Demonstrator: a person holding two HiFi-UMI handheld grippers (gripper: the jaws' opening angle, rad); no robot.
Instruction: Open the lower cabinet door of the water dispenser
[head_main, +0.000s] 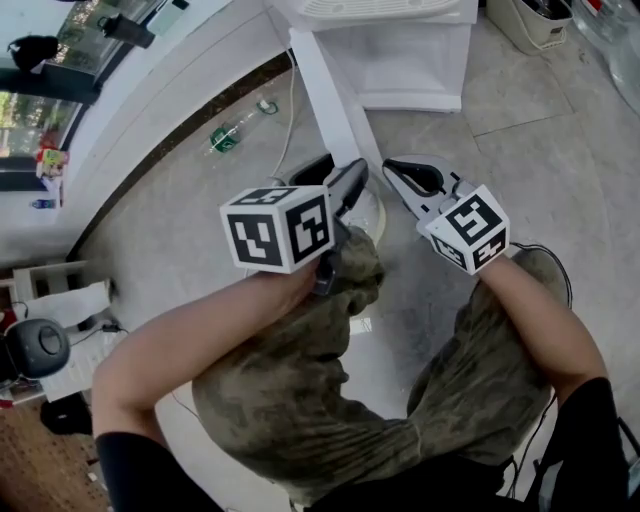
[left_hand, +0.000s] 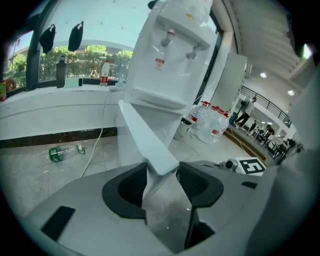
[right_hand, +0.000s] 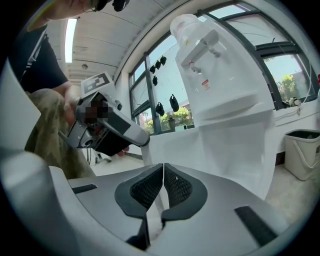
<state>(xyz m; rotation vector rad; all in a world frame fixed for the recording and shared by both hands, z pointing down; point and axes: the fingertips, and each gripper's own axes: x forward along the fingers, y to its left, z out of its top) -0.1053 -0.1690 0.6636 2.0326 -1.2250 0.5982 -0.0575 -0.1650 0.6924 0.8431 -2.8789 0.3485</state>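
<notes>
The white water dispenser (head_main: 410, 60) (left_hand: 170, 60) (right_hand: 220, 75) stands on the floor ahead of me. Its lower cabinet door (head_main: 325, 95) (left_hand: 142, 135) (right_hand: 172, 145) is swung out towards me. My left gripper (head_main: 352, 175) (left_hand: 162, 175) is shut on the door's free edge, which sits between the two pads. In the right gripper view it (right_hand: 142, 140) shows at that edge. My right gripper (head_main: 388, 165) (right_hand: 163, 172) hangs just right of the door, level, its pads together with nothing between them.
A plastic bottle with a green label (head_main: 232, 133) (left_hand: 62, 152) lies on the floor at the left wall, next to a white cable (head_main: 290, 110). A bin (head_main: 535, 20) (right_hand: 302, 150) stands right of the dispenser. Large water bottles (left_hand: 215, 122) stand behind. The person's knees are below the grippers.
</notes>
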